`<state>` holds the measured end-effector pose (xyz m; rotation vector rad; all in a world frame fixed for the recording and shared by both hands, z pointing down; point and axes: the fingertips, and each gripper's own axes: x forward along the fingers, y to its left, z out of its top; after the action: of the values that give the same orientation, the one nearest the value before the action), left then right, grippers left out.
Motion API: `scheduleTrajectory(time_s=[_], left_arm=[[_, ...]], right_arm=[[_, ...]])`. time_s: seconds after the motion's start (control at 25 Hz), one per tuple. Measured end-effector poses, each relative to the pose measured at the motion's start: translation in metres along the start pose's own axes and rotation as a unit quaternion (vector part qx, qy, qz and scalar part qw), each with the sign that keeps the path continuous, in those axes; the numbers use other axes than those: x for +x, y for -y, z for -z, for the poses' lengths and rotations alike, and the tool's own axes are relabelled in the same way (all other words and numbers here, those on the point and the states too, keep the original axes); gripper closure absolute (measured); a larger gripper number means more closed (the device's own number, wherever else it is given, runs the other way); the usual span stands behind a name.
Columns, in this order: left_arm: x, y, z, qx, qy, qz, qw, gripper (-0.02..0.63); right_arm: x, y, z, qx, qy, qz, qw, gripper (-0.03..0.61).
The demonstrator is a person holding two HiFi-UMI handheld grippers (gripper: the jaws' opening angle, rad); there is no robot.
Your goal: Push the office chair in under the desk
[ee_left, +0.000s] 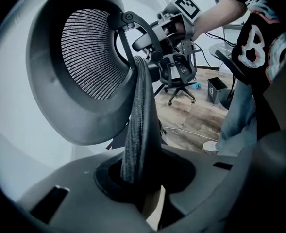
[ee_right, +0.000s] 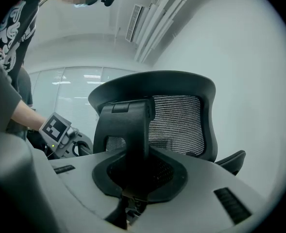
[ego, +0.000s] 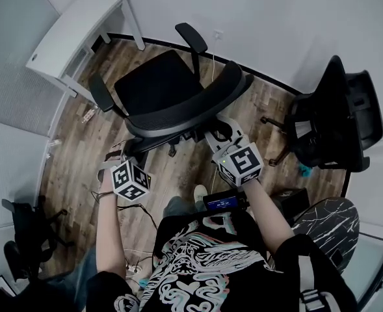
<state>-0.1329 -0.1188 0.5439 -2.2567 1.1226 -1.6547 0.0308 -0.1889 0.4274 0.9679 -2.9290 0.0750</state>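
Observation:
The black mesh office chair (ego: 158,90) stands on the wood floor, its seat facing the white desk (ego: 80,28) at the top left, a gap apart from it. My left gripper (ego: 127,156) is at the lower left end of the backrest. In the left gripper view it (ee_left: 140,178) is shut on the backrest's padded edge (ee_left: 138,115). My right gripper (ego: 217,130) is at the backrest's right side. Its own view shows it (ee_right: 133,178) shut on the black support bracket (ee_right: 126,130) behind the mesh.
A second black chair (ego: 337,116) stands against the wall at right. Another dark chair (ego: 22,233) is at the lower left. A round marbled table (ego: 324,223) and a black box (ego: 292,200) lie beside the person. Cables trail on the floor (ego: 80,148).

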Motion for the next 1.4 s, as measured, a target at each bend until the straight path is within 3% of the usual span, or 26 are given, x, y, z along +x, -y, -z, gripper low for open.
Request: scheduleTrajectory(time_s=[0.68,1.4], left_arm=[[0.016,-0.016,-0.013,-0.011,-0.007,-0.011,0.9999,0.497],[0.043,-0.061,-0.012,-0.024,-0.007,-0.021,0.9995,0.494]], right_arm=[[0.016,0.028,-0.002,0.001,0.008,-0.004,1.0,0.511],[0.069,0.06,-0.005,0.006,0.002,-0.018,1.0,0.511]])
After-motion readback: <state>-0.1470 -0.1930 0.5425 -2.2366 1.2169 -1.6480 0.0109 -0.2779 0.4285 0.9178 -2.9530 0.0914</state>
